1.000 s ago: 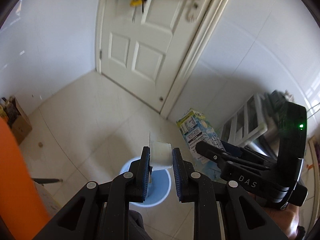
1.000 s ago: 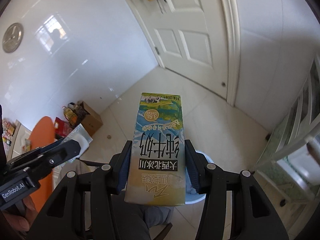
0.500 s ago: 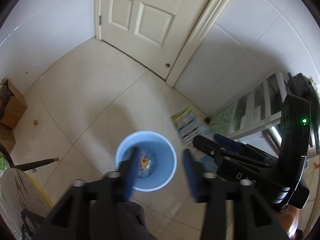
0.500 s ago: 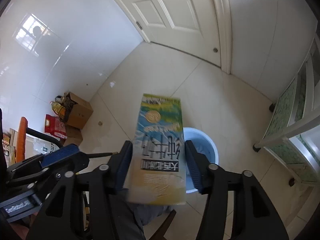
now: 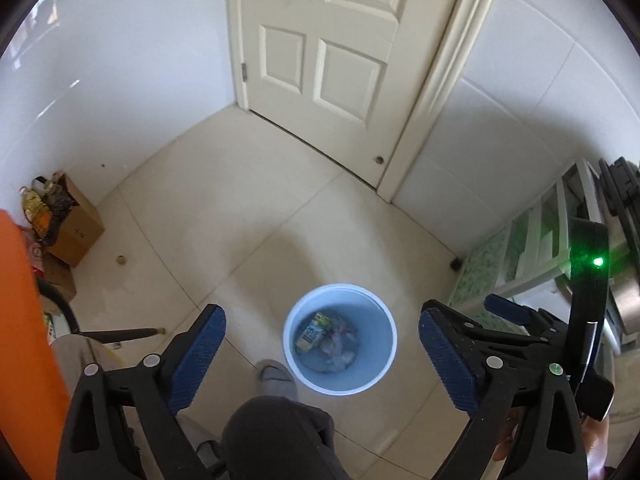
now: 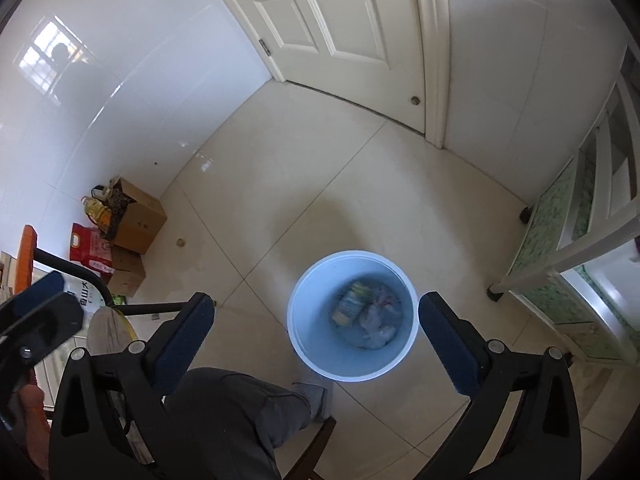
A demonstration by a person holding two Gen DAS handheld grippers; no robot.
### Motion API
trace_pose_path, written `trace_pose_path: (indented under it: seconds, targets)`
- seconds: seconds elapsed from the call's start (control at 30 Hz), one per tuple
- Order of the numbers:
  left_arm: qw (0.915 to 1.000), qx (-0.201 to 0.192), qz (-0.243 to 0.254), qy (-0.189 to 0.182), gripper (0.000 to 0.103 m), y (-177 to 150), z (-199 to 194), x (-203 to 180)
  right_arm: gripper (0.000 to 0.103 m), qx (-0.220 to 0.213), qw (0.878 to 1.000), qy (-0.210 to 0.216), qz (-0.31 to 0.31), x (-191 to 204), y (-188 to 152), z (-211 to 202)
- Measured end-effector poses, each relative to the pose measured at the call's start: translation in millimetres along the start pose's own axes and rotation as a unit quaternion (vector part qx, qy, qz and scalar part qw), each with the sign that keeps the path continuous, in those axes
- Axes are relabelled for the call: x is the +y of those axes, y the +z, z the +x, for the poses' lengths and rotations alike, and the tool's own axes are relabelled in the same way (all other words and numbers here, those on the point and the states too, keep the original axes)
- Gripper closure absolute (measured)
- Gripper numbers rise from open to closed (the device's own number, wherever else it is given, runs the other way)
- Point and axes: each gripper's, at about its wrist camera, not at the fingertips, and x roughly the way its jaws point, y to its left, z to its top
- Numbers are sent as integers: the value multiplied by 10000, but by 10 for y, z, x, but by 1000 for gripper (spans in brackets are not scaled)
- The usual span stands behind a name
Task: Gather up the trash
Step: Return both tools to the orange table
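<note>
A: Over the blue bin [image 5: 340, 338], both grippers point steeply down. Left gripper [image 5: 320, 354]: fingers [image 5: 198, 354] spread wide, have just been opening, nothing between them. Right gripper [image 6: 316, 342]: the same, fingers [image 6: 182, 342] wide apart, just opened, empty.

B: Where is the trash?

A: At the bottom of the bin. A milk carton [image 6: 352, 304] lies tilted on the left side of the floor of the bin, and crumpled pale wrappers [image 6: 378, 320] lie just beside it on the right. Both sit well below the rim. Judgement: this drop is finished.

B: How to close the step well?

A: Keep the fingers wide while lifting away, so no pad catches the rim. Rise straight before swinging sideways. Check that nothing clings to a pad; none shows in either wrist view.

B: Edges and room?

A: The bin stands on the tiled floor [image 6: 320, 168], apart from everything. Near edge: the person's knee [image 5: 276, 436] and a slippered foot [image 5: 278, 378] just beside the bin, so little room on the near side. Right: a white rack [image 6: 580, 248], near. Left: cardboard boxes [image 6: 138, 220] against the wall, well apart, and an orange chair [image 5: 24, 320] close at the left. Far: open floor up to the door [image 5: 320, 52]. The far side looks the freest way to move.
</note>
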Motion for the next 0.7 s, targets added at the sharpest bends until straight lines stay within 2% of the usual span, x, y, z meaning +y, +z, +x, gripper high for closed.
trace_pose_path:
  seconds: [0.17, 0.4, 0.53, 0.7]
  targets:
    - [9995, -301, -78, -33, 8, -192, -418, 22, 0, -221, 9997, 79, -59, 134, -23, -241]
    - [9948, -978, -256, -151, 8, -586, -1340, 304, 0, -821, 9958, 168, -374, 562, -42, -872]
    - [9894, -1376, -448, -101, 7, -848, -1825, 578, 0, -1143, 9909, 302, -639, 888, -67, -1224]
    - [9794, -1904, -647, 165, 5, -1310, -2449, 861, 0, -1515, 9823, 509, -980, 1313, -161, -1607]
